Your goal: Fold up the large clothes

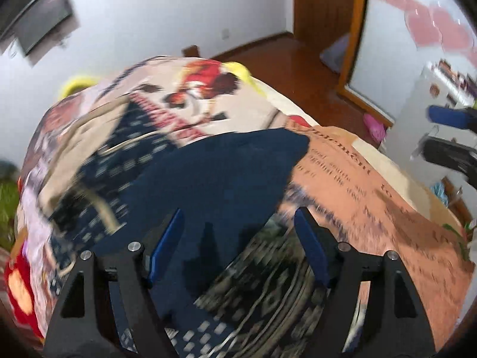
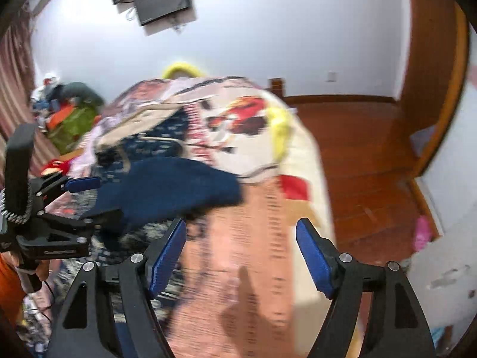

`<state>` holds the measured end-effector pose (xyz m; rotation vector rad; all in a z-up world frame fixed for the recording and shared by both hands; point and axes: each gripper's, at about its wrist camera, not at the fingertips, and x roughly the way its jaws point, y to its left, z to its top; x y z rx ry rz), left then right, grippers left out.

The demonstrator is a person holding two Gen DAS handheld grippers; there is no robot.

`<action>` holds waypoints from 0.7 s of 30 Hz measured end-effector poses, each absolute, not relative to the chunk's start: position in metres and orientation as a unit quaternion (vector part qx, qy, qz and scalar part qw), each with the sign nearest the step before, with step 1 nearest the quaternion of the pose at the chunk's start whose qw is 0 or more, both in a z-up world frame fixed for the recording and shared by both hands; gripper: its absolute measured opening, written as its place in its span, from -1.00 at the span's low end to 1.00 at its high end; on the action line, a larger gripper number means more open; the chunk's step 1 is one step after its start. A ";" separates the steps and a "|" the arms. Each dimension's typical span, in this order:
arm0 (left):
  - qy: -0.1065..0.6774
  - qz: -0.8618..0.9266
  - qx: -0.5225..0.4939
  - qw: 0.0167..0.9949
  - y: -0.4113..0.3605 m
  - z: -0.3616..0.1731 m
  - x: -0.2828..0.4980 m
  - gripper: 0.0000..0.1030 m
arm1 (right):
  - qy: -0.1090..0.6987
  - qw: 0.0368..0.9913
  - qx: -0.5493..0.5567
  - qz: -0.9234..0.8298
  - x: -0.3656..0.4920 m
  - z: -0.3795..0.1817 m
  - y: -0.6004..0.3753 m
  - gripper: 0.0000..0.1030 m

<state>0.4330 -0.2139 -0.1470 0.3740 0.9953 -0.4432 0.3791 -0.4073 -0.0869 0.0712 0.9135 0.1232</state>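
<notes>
White walls and a reddish wooden floor are framing a bed (image 2: 307,161) spread with a busy printed cover, and on it a dark navy garment (image 1: 214,173) is lying in a rounded heap, its far edge curving across the orange lettered part of the cover. Beneath and beside it, other patterned cloth is bunching up, too blurred for me to sort out. Over the near edge of the navy garment the left gripper (image 1: 238,238) is hovering, jaws standing wide with nothing between them. Off to the side, the right gripper (image 2: 241,244) is pointing down at the orange print just beside the garment, its jaws also gaping and gripping nothing. Both views are smearing, so the hands seem to be travelling. To my eye, the folding is sitting between grasps: cloth is lying free and neither tool is holding it. Next, each gripper would need to be finding an edge or corner of the navy cloth and pinching one layer only, without catching the cover underneath.
</notes>
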 end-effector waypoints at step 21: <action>0.408 -0.172 0.105 0.890 -0.194 -0.094 0.452 -0.82 | 0.469 0.879 0.025 0.079 0.394 -0.124 -0.407 0.48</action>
